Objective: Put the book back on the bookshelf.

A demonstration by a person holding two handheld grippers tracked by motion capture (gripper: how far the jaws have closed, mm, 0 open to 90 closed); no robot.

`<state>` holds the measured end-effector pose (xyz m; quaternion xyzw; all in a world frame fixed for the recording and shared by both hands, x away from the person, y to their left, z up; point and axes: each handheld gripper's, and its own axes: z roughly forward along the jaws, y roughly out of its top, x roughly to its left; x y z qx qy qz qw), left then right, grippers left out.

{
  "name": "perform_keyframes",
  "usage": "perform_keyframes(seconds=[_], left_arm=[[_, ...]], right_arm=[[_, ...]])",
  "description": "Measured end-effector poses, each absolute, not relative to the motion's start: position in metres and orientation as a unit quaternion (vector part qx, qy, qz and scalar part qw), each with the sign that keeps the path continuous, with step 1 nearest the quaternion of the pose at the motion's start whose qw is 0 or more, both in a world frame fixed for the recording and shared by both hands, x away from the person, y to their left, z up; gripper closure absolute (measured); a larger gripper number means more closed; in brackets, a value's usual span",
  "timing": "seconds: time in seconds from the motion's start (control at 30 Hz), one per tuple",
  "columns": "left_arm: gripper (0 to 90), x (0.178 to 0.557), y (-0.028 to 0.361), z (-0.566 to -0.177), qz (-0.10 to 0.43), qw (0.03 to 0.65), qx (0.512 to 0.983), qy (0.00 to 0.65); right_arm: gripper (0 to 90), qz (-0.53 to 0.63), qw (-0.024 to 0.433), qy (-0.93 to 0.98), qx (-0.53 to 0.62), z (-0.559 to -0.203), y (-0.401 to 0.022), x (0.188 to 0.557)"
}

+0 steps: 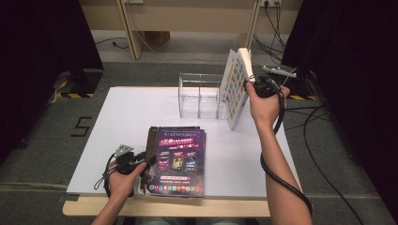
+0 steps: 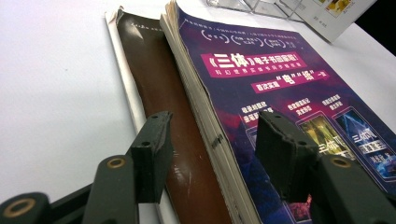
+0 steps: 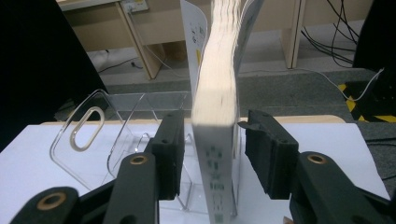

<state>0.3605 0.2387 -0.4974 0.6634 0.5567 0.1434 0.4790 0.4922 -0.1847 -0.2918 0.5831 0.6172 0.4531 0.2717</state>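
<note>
A white book (image 1: 236, 89) stands upright on the table, leaning beside a clear acrylic holder (image 1: 199, 96). My right gripper (image 1: 257, 86) is at its page edge. In the right gripper view the book (image 3: 217, 93) rises between the jaws of the right gripper (image 3: 215, 119), with a small gap on each side. A purple magazine (image 1: 179, 161) lies flat on a brown book (image 1: 151, 140) near the front edge. My left gripper (image 1: 148, 161) is at their left side. In its own view the left gripper (image 2: 215, 123) stands open, one jaw over the brown book (image 2: 149, 70), the other over the magazine (image 2: 280, 79).
The white table top (image 1: 131, 117) has bare room on its left half. The acrylic holder (image 3: 107, 135) has dividers and an oval handle slot. Cables run over the floor at the right, and wooden desk legs stand behind the table.
</note>
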Motion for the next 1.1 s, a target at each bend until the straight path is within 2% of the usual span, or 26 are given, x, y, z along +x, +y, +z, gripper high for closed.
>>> perform_keyframes(seconds=[0.43,0.9,1.1], left_arm=[[43.7,0.364,0.237,-0.495,0.141,0.483,0.661,0.557],[42.5,0.373,0.233,-0.489,0.139,0.474,0.667,0.559],[41.9,0.379,0.228,-0.488,0.134,0.469,0.669,0.561]], right_arm=[[57.8,0.468,0.237,0.626,0.577,-0.315,-0.186,0.462],[57.7,0.45,0.203,0.639,0.59,-0.363,-0.19,0.436],[57.6,0.433,0.169,0.663,0.588,-0.388,-0.179,0.431]])
